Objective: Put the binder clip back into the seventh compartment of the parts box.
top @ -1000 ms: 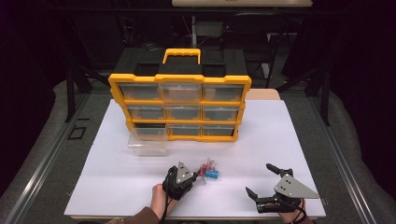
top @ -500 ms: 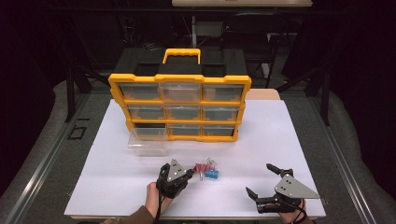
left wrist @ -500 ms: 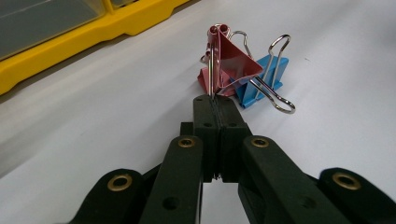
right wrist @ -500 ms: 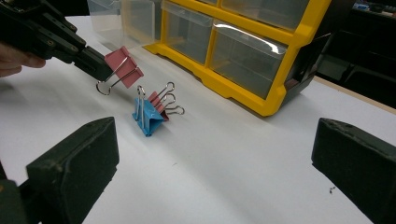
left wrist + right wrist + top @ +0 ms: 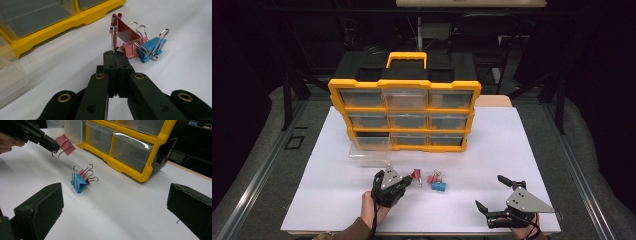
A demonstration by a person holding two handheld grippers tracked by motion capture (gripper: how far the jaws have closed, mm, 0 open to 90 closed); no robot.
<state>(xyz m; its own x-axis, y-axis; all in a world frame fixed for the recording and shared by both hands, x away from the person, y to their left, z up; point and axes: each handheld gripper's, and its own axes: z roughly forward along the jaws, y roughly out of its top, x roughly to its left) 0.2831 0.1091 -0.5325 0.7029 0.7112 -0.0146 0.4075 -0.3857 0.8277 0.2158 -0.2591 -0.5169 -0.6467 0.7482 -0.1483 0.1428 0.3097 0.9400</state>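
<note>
Pink metal binder clip was pinched by one wire handle between the closed jaws of the left gripper, lifted clear of the white table top, seen too in the right gripper view and the high view. Clip hung tilted, wire loops pointing back at the jaws. Left gripper sat near the table's front edge, left of centre, person's left hand wrapped behind it.

Just right of the held clip, a second pink binder clip and a blue binder clip lay on the table, touching each other, wire handles up. Blue one nearer the front edge.

Right gripper rested at the front right, jaws spread wide, nothing between them; well apart from the clips.

Yellow plastic organiser with clear drawers and a top handle stood upright mid-table behind the clips. One clear plastic drawer lay out on the table in front of its lower left corner, near the left gripper. Contents of the drawers couldn't be told.
</note>
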